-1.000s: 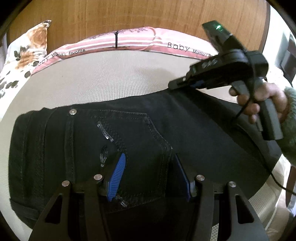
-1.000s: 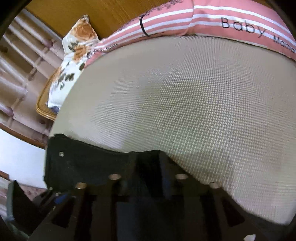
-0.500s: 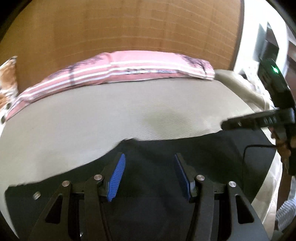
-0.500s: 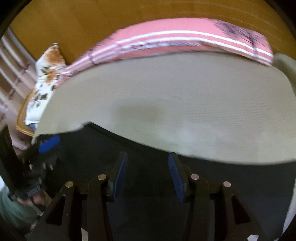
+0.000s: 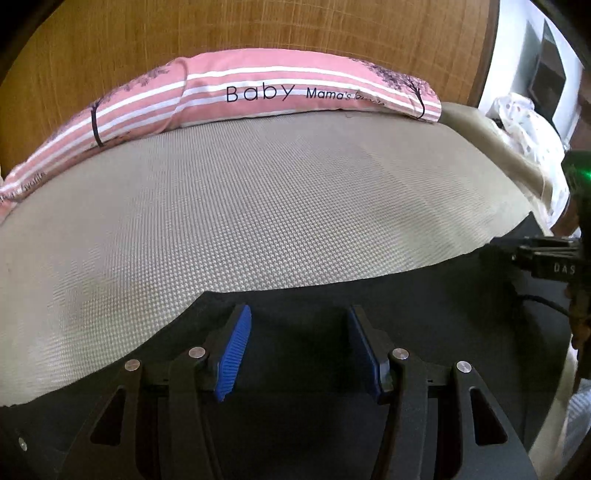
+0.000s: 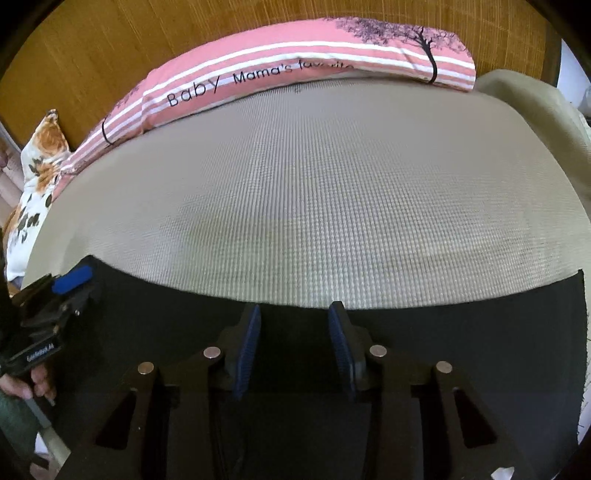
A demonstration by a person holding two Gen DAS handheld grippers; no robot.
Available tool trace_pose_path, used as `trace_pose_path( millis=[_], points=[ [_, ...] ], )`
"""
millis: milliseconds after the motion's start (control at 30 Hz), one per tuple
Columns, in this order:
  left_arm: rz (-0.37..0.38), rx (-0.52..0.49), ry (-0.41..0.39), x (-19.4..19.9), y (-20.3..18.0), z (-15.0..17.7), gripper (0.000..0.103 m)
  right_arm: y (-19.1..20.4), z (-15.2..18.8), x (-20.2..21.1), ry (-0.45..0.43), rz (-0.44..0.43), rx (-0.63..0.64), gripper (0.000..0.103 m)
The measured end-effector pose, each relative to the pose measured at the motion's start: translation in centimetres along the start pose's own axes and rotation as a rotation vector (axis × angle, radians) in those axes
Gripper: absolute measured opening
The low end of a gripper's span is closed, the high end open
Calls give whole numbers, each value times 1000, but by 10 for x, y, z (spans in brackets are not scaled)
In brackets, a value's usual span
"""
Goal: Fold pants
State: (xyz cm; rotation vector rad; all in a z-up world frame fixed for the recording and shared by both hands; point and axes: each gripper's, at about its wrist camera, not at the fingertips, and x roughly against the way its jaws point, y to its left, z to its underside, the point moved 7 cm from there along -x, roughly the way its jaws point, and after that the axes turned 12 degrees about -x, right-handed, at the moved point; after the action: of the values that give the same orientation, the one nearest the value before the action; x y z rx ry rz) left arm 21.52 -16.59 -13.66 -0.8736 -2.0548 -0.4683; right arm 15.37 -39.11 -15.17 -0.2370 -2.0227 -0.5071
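Black pants (image 5: 443,314) lie flat along the near side of a beige woven mat (image 5: 258,203). My left gripper (image 5: 299,347) hangs just over the pants' far edge, its blue pads (image 5: 236,347) wide apart and gripping nothing. In the right wrist view, the pants (image 6: 461,350) fill the lower part. My right gripper (image 6: 293,343) hovers over the same edge with its jaws closing; only flat fabric lies below them and they pinch nothing. The right gripper (image 5: 546,258) shows at the right edge of the left wrist view, and the left gripper (image 6: 55,295) at the left of the right wrist view.
A pink striped pillow (image 5: 295,92) lies along the far side of the mat against a wooden headboard (image 5: 258,29). A floral pillow (image 6: 33,184) sits at the far left. The bed's right edge drops off near white spotted cloth (image 5: 528,125).
Both grippers have swept sideways along the pants, away from the pocket and waistband, which have left the left wrist view. The right gripper's pads stand a little closer together than half a second ago.
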Motion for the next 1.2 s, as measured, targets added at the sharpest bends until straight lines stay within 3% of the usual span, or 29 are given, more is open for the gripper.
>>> trace_pose_path(
  millis=[100, 267, 333, 500, 700, 900, 1200],
  points=[
    [8, 35, -2, -2, 3, -3, 55, 1, -2, 1, -6, 2, 1, 37],
    [-11, 25, 13, 6, -2, -6, 55, -14, -7, 40, -40, -154, -154, 39],
    [-7, 29, 12, 16, -6, -3, 55, -25, -5, 60, -65, -171, -183, 41],
    [2, 30, 1, 41, -23, 13, 55, -78, 20, 107, -94, -176, -324, 43],
    [33, 36, 15, 64, -51, 39, 56, -168, 67, 144, -117, -120, -543, 44],
    [62, 46, 44, 72, -76, 61, 56, -241, 106, 154, -135, -98, -744, 44],
    [49, 12, 83, 71, -100, 73, 56, -281, 111, 139, -195, -186, -889, 41]
  ],
)
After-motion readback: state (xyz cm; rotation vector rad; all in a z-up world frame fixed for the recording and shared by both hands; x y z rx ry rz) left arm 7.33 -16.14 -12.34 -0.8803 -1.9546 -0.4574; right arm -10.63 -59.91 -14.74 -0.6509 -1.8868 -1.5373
